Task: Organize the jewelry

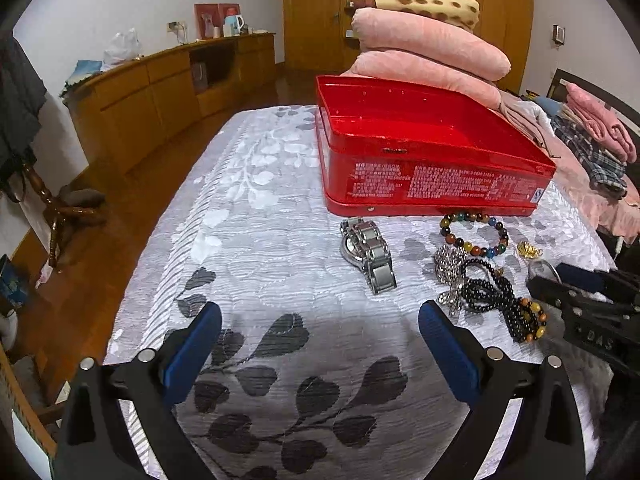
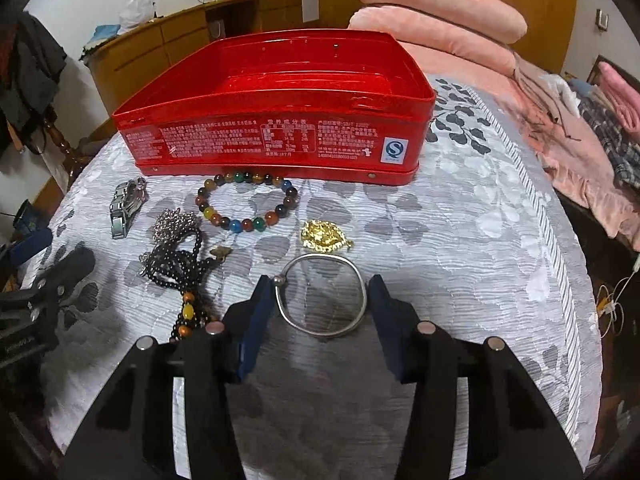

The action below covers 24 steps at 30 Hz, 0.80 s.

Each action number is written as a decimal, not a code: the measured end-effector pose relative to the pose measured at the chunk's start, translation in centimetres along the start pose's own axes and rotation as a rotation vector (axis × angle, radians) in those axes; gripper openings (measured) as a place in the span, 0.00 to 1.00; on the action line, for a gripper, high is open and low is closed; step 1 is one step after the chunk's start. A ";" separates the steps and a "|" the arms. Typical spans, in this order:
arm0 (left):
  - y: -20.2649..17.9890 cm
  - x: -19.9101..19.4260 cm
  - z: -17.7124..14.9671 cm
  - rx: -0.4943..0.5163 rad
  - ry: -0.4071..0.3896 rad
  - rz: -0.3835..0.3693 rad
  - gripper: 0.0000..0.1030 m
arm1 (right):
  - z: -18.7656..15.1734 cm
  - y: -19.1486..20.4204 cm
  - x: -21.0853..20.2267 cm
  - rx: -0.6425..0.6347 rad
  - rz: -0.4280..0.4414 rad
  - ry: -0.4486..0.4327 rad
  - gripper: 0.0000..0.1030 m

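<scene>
My right gripper (image 2: 318,292) is spread wide around the silver bangle (image 2: 320,296), one blue finger (image 2: 256,320) on each side of it, the left one right at the small ball on the bangle's end; whether either pad touches the metal I cannot tell. The bangle lies flat on the grey leaf-patterned bedspread (image 2: 460,240), on the near side of the open red tin (image 2: 276,136) and well apart from it. My left gripper (image 1: 320,324) is also spread, with nothing between its fingers, and hovers over bare bedspread nearer to me than the tin. Just in front of the tin's printed side lies the coloured bead bracelet (image 2: 246,200), nearly touching the tin's base. A little nearer than that, toward the tin's right end, sits the gold chain (image 2: 324,234) in a small heap, between the bracelet and the bangle. Off the tin's left end rests the steel watch (image 1: 368,252), lying on its side. Near the watch, on the near side of the tin, the silver ball chain (image 2: 176,220) is bunched up and tangled with the black bead necklace (image 2: 180,268), whose amber beads trail toward me. Behind the tin are stacked pink blankets (image 1: 432,48)
</scene>
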<state>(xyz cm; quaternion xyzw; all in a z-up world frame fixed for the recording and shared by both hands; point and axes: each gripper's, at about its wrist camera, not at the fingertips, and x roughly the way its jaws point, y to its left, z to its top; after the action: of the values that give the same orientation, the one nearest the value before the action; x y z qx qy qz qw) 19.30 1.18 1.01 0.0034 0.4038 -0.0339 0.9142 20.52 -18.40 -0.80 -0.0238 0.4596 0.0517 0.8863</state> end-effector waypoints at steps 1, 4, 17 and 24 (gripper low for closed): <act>0.0 0.2 0.1 -0.004 0.004 -0.002 0.94 | -0.1 0.0 -0.1 0.001 0.002 -0.001 0.46; 0.0 1.0 0.7 -0.015 0.021 -0.006 0.94 | -0.3 0.2 -0.3 -0.004 0.010 -0.001 0.47; -1.0 4.8 3.2 -0.015 0.083 0.008 0.71 | -0.1 -0.2 0.0 -0.003 0.034 -0.009 0.49; -1.3 4.3 3.2 0.010 0.062 -0.012 0.30 | 0.0 -0.3 0.2 -0.001 0.039 -0.013 0.49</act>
<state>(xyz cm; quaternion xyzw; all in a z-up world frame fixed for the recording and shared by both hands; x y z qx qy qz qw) 24.44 -0.49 0.03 0.0064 0.4317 -0.0414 0.9010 20.71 -18.68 -0.98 -0.0149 0.4541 0.0692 0.8881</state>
